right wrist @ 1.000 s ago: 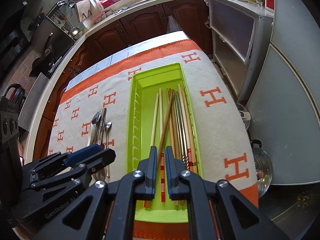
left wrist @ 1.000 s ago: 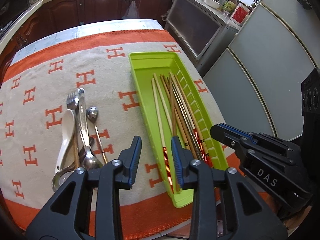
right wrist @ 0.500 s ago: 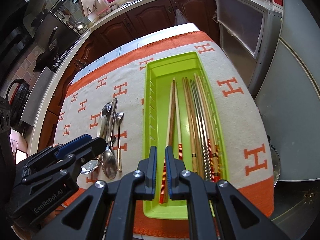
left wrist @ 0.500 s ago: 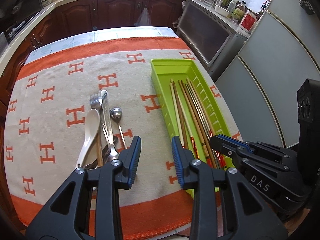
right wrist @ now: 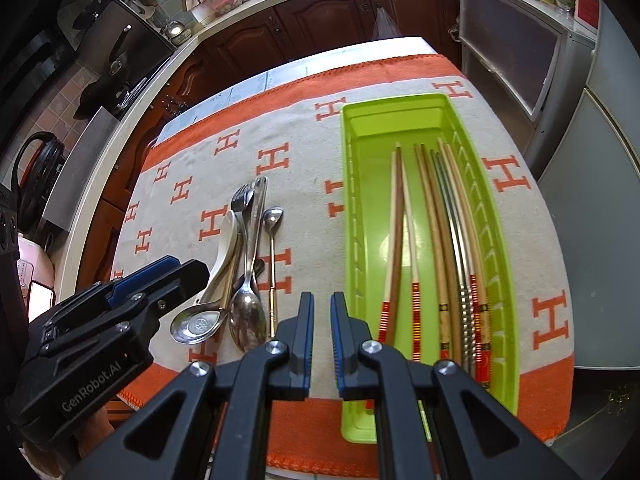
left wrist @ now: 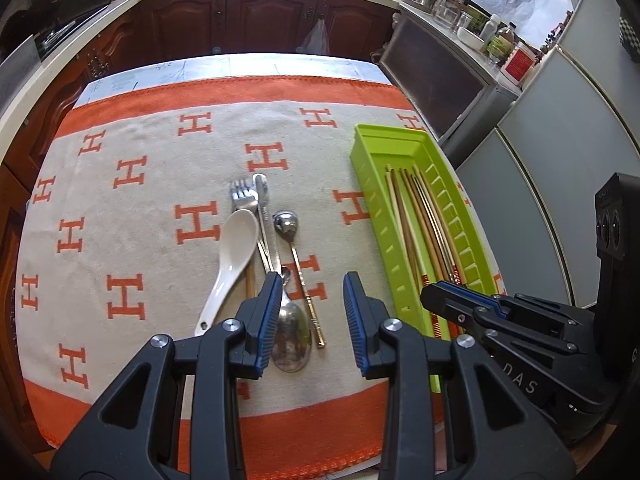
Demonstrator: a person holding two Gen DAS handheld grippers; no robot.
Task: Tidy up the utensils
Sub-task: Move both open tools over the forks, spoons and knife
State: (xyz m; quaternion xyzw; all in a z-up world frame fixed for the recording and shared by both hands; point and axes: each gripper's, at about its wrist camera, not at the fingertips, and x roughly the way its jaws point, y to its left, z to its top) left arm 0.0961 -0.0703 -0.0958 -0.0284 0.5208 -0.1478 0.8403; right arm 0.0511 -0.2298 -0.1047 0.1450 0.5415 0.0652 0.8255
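A green tray [left wrist: 362, 168] [right wrist: 352, 216] on the right holds several chopsticks [left wrist: 416, 220] [right wrist: 444, 240] lying lengthwise. Left of it a pile of cutlery lies on the cloth: a white ceramic spoon [left wrist: 234, 252] [right wrist: 222, 256], a fork [left wrist: 242, 198] [right wrist: 242, 200], a large steel spoon [left wrist: 290, 336] [right wrist: 248, 316] and a small gold-handled spoon [left wrist: 286, 222] [right wrist: 273, 216]. My left gripper [left wrist: 310, 304] is open and empty, hovering over the handles of the pile. My right gripper [right wrist: 322, 328] is nearly shut and empty, between pile and tray.
An orange and beige cloth with H marks [left wrist: 160, 208] covers the table. Dark wood cabinets [left wrist: 240, 24] stand behind; grey panels [left wrist: 560, 160] and a glass cabinet [right wrist: 512, 60] stand to the right. The table's front edge is just under both grippers.
Both grippers have shifted left, away from the tray and toward the cutlery pile. The left jaws stay open, the right stay nearly shut. The utensils have not moved.
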